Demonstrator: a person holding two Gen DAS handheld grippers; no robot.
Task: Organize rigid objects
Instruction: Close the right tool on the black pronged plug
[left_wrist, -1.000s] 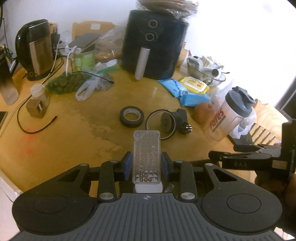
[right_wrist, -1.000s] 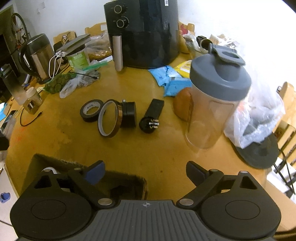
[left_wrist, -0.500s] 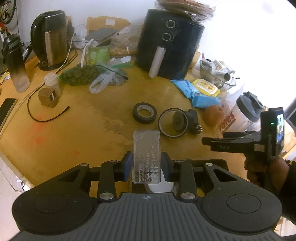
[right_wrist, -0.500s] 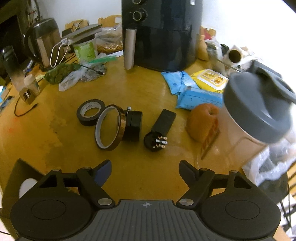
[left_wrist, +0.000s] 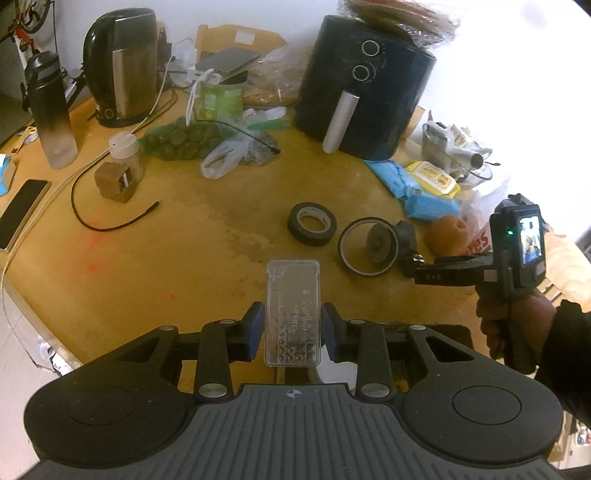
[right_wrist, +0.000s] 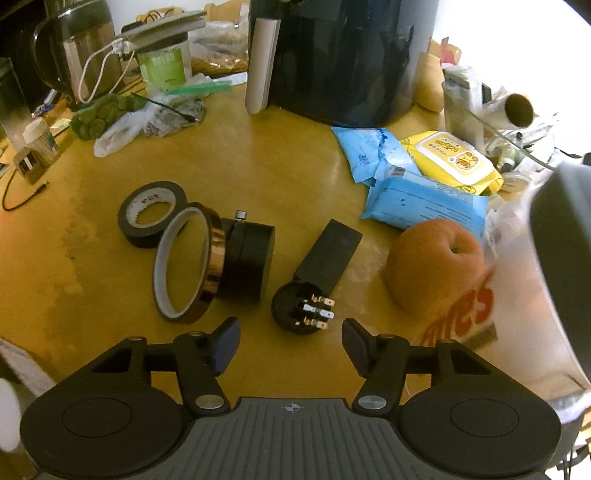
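While the left tongs pinch the stiff, slick clear case, the spread right tongs should take the light pronged plug across its round body.

Shaker bottle (right edge) blurred, cut off.

Showing yellow-ochre on table, with red smudges near left edge. Showing black on air fryer, silver on its handle. Showing black on tape roll, amber-brown on second tape ring. Showing clear plastic with embossed dots on case. Showing yellow on wipes pack, blue on pouches, orange-brown on fruit.
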